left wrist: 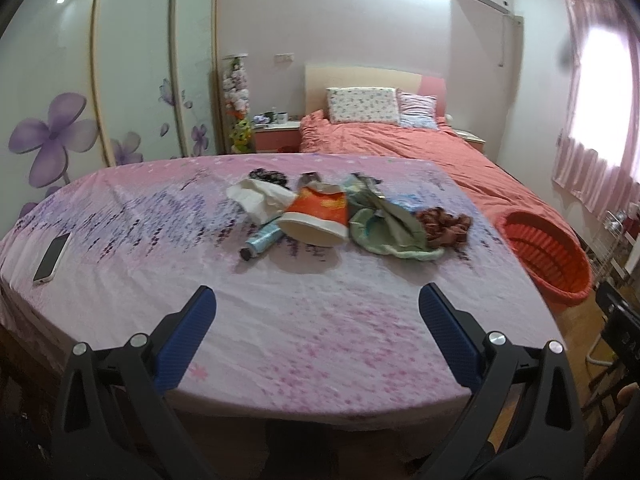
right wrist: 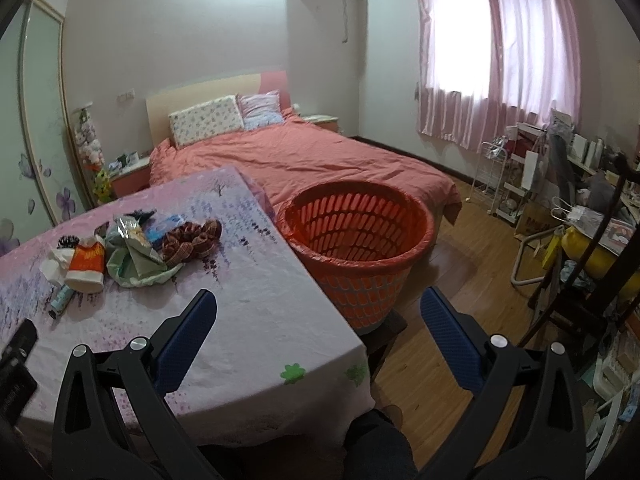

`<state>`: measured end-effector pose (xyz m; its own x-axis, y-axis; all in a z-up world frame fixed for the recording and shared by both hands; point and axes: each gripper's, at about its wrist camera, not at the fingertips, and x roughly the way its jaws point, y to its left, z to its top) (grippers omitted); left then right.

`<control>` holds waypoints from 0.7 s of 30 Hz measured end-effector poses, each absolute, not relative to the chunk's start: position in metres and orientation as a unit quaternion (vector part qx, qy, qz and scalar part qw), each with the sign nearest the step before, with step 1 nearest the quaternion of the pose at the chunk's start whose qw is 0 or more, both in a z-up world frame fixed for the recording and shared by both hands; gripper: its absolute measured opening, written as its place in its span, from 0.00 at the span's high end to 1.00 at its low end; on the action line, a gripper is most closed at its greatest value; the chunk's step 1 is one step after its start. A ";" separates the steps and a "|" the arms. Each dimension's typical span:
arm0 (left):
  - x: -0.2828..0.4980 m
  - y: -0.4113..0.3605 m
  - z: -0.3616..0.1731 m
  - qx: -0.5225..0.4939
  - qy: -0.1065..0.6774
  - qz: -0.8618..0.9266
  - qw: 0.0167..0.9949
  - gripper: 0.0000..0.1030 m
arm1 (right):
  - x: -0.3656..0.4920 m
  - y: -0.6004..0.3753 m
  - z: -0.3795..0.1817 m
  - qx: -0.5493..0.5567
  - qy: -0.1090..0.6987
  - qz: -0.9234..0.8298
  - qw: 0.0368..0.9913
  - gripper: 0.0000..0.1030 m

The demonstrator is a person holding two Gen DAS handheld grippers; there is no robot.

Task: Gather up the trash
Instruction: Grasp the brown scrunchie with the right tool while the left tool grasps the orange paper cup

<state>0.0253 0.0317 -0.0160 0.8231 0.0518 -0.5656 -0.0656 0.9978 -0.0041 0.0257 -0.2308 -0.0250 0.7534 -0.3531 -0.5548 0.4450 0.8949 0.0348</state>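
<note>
A pile of trash lies on the pink-clothed table: an orange paper cup on its side, white crumpled tissue, a small blue tube, green wrappers and a brown crumpled piece. The pile also shows in the right wrist view, with the cup at the left. An orange slatted basket stands beside the table's right edge; it shows in the left wrist view too. My left gripper is open and empty, short of the pile. My right gripper is open and empty, near the table's right edge.
A white phone lies on the table's left side. A bed with an orange cover stands behind the table. A cluttered shelf and chair fill the right side of the room over a wooden floor.
</note>
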 end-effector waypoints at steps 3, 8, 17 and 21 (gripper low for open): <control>0.038 0.051 -0.023 -0.014 0.299 0.048 0.953 0.04 | 0.040 -0.232 -0.031 0.084 0.291 -0.201 0.931 0.02; 0.064 0.079 -0.034 -0.028 0.316 0.067 0.946 0.04 | 0.070 -0.229 -0.041 0.101 0.313 -0.155 0.931 0.04; 0.116 0.090 -0.041 -0.032 0.330 0.050 0.942 0.04 | 0.139 -0.218 -0.045 0.107 0.316 -0.097 0.938 0.17; 0.145 0.086 -0.046 -0.037 0.342 0.034 0.938 0.04 | 0.182 -0.220 -0.057 0.132 0.343 -0.069 0.927 0.24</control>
<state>0.1453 0.0860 -0.0464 0.7631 0.0391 -0.6451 -0.0895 0.9949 -0.0456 0.1820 -0.2196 -0.0572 0.7545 -0.0376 -0.6552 0.2191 0.9555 0.1974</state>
